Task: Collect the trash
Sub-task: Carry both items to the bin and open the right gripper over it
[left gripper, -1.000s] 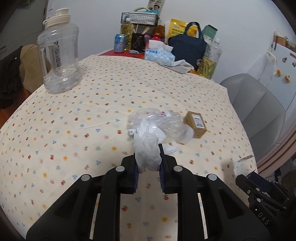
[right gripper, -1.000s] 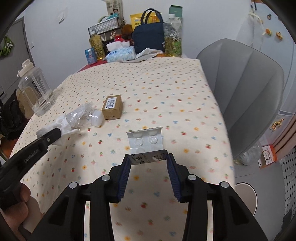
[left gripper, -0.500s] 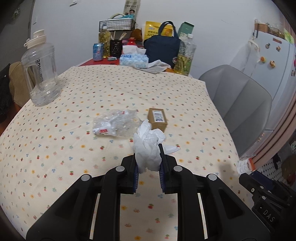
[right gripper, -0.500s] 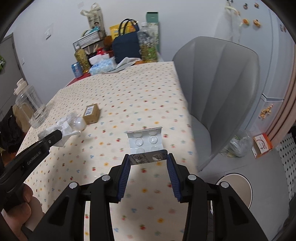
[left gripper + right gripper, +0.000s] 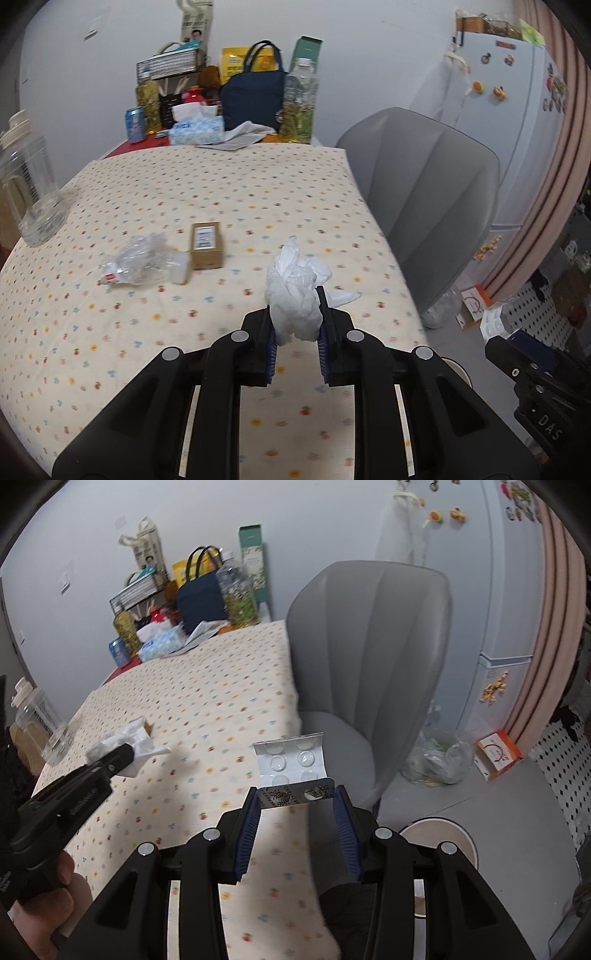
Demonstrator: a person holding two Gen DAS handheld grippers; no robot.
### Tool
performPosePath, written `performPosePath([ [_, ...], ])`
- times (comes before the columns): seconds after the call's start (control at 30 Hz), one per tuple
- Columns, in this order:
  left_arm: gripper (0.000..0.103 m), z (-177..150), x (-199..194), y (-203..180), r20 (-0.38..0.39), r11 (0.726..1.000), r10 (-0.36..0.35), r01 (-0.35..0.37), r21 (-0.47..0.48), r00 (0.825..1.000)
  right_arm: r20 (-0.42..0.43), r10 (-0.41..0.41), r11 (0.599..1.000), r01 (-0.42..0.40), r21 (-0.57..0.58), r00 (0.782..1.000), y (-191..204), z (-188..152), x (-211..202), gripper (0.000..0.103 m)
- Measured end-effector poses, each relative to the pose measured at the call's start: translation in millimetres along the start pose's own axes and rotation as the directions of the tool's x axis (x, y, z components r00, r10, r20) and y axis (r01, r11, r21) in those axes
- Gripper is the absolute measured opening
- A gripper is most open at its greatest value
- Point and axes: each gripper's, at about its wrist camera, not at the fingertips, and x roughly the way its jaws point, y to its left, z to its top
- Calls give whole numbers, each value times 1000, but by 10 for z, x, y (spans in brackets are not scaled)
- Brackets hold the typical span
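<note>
Trash is riding in both tongs: left gripper [image 5: 295, 328] is clamping a crumpled white tissue [image 5: 295, 291], right gripper [image 5: 297, 805] is pinching an empty silver blister pack [image 5: 293, 766]. Crushed clear plastic bottle [image 5: 142, 260] and small brown cardboard box [image 5: 207, 245] are lying uncollected, far left on the dotted tablecloth [image 5: 221, 192].

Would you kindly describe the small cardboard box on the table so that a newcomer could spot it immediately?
Start at the table with the dotted cloth, and look to its middle stretch, left of the grey chair. There the small brown box lies flat, touching the cap end of a crushed clear bottle on its left. It alone is opaque brown card with a white label on top.
</note>
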Motion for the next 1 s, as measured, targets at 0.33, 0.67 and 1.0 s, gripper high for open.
performPosePath([
  [0.33, 18, -9, 97, -677, -18, 993, -56, 58, 102, 998, 18, -50, 995, 49, 92, 999, -582, -23, -105, 40],
  [0.67, 18, -83, 269, -1363, -61, 971, -105, 116, 208, 993, 9, -112, 974, 108, 199, 994, -1217, -130, -109, 40],
  [1.0, 18, -187, 473, -1895, -113, 944, -138, 165, 284, 984, -22, -166, 943, 165, 288, 986, -1772, -248, -32, 40],
])
